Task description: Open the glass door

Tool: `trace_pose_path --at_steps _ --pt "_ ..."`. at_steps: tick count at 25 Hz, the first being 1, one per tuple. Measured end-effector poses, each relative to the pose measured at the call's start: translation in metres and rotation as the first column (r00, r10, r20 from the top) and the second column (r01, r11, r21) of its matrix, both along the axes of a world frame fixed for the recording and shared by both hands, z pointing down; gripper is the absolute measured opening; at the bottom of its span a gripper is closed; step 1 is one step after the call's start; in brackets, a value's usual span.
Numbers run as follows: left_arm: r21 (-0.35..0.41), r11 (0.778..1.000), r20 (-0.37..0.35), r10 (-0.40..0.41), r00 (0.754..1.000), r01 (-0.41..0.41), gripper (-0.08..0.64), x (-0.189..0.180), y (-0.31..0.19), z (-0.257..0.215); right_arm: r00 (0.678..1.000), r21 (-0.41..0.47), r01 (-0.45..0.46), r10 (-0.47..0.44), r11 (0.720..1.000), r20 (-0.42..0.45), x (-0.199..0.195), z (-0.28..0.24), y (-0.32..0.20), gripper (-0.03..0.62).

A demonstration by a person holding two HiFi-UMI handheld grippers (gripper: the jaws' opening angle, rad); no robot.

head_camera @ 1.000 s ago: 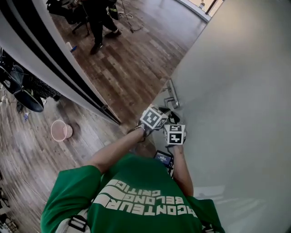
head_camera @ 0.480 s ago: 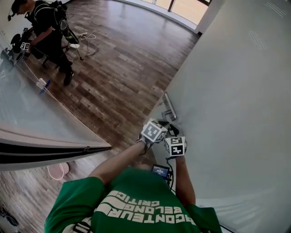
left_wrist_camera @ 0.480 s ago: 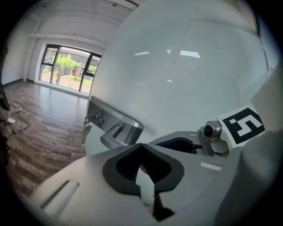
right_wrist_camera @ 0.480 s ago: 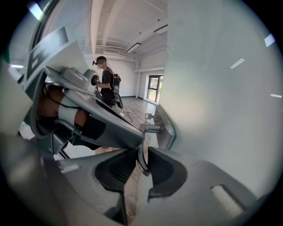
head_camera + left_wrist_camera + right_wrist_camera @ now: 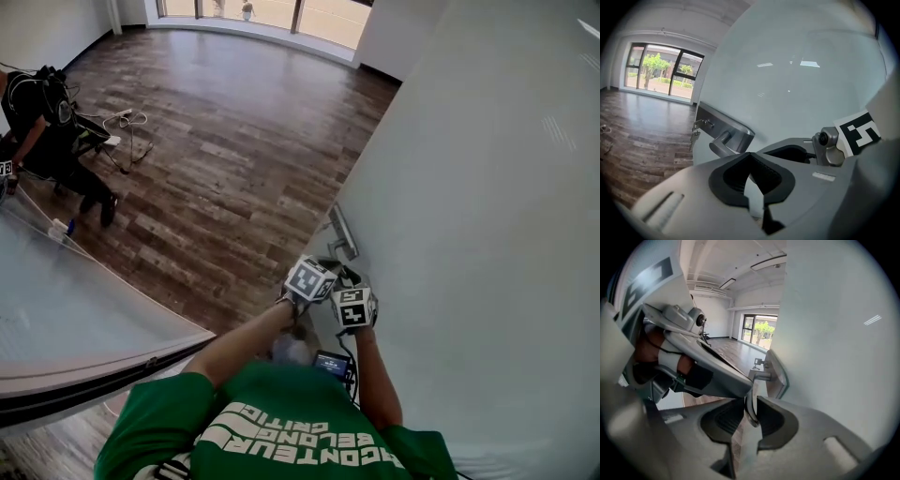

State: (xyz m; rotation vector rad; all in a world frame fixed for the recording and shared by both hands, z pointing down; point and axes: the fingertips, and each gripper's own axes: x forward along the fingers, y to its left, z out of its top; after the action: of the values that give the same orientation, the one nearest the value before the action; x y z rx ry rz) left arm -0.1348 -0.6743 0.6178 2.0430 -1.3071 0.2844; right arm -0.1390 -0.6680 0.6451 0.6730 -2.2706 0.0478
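The frosted glass door (image 5: 487, 225) fills the right side of the head view. Its metal lock plate (image 5: 340, 232) carries a lever handle (image 5: 750, 401) and hanging keys (image 5: 695, 129). My right gripper (image 5: 749, 417) is shut on the lever, which runs between its dark pads. My left gripper (image 5: 753, 182) is shut with nothing between its jaws. It sits just above and left of the right one, and the lever handle (image 5: 725, 140) lies just beyond its tips. In the head view both marker cubes (image 5: 310, 278) are side by side just below the lock plate.
A second glass panel with a dark frame (image 5: 84, 328) crosses the lower left of the head view. Wooden floor (image 5: 234, 159) stretches toward far windows (image 5: 253, 9). A person (image 5: 42, 122) crouches at the far left beside cables (image 5: 122, 120) on the floor.
The dark-framed panel has swung from a steep diagonal at upper left down to the lower left, and much more floor shows. Both grippers have stayed together at the handle.
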Motion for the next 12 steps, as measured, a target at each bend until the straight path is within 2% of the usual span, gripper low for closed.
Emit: trace_pose_path --at_steps 3,12 --pt "0.0 0.999 0.005 0.033 0.999 -0.033 0.017 0.017 -0.025 0.003 0.998 -0.033 -0.058 0.058 0.998 0.008 0.016 0.002 -0.023 0.075" --pt "0.023 0.997 0.015 0.078 0.997 -0.078 0.017 0.054 -0.101 -0.007 0.987 -0.013 -0.158 0.159 0.987 0.04 0.054 -0.011 -0.103 0.091"
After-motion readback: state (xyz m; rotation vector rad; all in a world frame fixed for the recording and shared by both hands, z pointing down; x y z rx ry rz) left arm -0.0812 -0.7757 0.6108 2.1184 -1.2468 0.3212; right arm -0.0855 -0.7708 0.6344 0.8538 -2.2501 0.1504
